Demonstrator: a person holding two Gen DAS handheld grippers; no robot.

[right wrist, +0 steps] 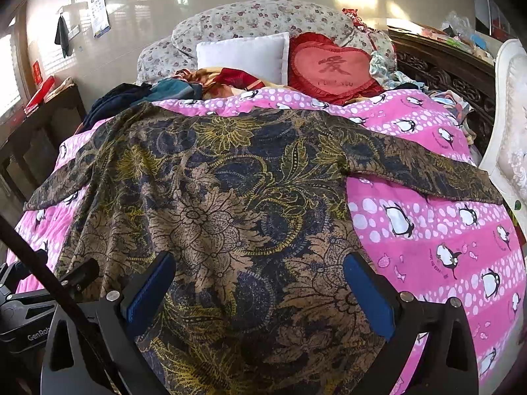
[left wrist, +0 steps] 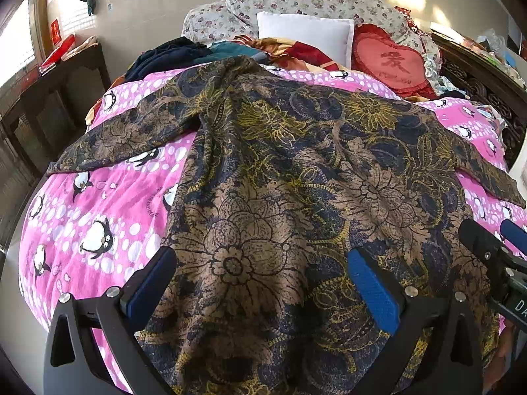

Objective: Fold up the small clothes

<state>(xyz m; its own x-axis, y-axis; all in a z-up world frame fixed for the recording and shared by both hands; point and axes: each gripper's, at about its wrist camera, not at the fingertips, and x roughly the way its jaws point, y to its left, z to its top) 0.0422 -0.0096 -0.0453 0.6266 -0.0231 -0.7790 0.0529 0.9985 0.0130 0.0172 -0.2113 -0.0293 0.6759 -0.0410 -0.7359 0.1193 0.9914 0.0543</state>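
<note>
Shirt (left wrist: pixel 263 181) beneath both spread claws (left wrist: pixel 260 283)

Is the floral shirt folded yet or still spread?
Spread. The floral shirt lies flat on the pink quilt, both sleeves out sideways, no folds made.

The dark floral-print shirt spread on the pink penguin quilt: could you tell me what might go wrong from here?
1. The dark floral-print shirt lies on a soft pink penguin quilt; the open left gripper or right gripper might pinch quilt along with the hem.
2. Its left sleeve looks wrinkled, so a fold could come out uneven.
</note>
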